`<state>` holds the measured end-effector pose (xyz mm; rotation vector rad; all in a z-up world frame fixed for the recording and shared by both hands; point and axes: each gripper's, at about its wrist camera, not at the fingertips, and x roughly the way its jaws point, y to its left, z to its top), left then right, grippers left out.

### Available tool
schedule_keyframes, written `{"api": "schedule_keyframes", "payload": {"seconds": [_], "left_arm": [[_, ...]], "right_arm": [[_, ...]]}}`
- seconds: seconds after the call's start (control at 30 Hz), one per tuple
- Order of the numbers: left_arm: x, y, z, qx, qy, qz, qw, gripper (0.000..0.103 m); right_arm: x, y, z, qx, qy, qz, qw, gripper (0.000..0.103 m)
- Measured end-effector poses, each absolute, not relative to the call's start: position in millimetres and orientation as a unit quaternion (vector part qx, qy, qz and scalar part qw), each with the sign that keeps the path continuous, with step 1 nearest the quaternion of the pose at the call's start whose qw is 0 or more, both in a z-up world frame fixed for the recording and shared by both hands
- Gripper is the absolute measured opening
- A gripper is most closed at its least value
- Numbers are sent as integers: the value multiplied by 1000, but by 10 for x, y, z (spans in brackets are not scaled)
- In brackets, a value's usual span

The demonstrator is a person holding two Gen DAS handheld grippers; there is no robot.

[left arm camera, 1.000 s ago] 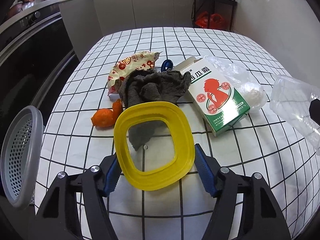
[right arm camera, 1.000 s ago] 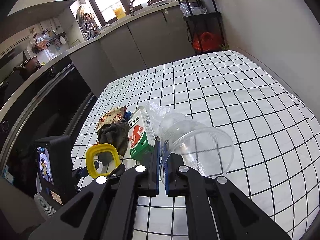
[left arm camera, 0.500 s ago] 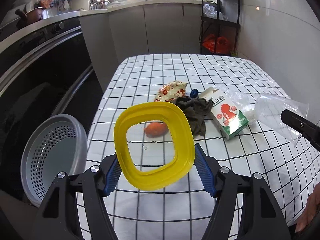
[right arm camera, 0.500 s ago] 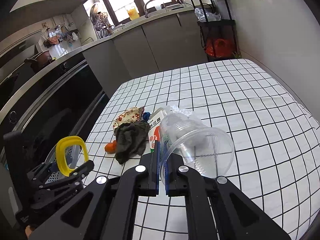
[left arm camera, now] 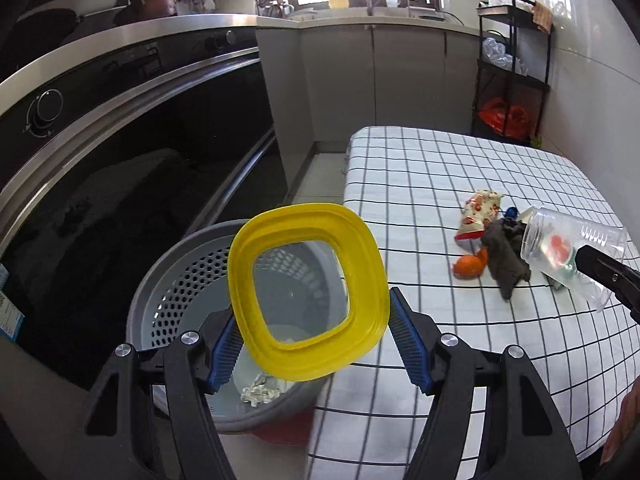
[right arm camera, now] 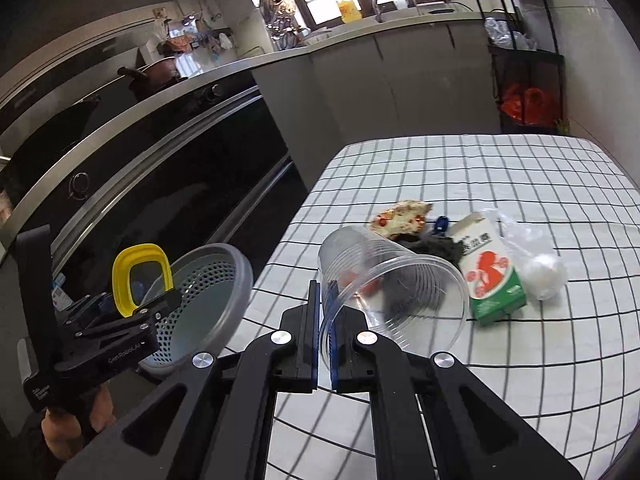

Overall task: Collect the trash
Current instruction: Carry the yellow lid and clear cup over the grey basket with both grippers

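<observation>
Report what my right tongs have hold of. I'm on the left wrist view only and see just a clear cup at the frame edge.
Observer: The right tongs are shut on the wall of the clear cup at its rim, one finger inside and one outside. The cup is held on its side, mouth toward the camera.
Operator: Say what lies on the table past the cloth.
Observer: A green and white box lies flat just right of the dark cloth.
Operator: List anything beyond that box.
Observer: A crumpled clear plastic bag with a white round lump inside lies beside the box, on its right.
</observation>
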<state>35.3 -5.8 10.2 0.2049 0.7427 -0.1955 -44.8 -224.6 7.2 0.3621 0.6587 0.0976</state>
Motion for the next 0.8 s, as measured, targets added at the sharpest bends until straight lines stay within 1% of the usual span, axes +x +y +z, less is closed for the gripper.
{"api": "schedule_keyframes", "payload": {"seconds": [0.3, 0.53, 0.8], "left_arm": [[636, 653, 116, 74, 369, -46, 925, 65], [859, 1065, -170, 34, 407, -25, 912, 65], [1111, 1245, -287, 13, 431, -13, 902, 65]], "right_arm": [[-21, -1325, 210, 121, 326, 127, 929, 4], [383, -728, 80, 91, 345, 173, 918, 4], [796, -411, -125, 83, 378, 192, 902, 4]]}}
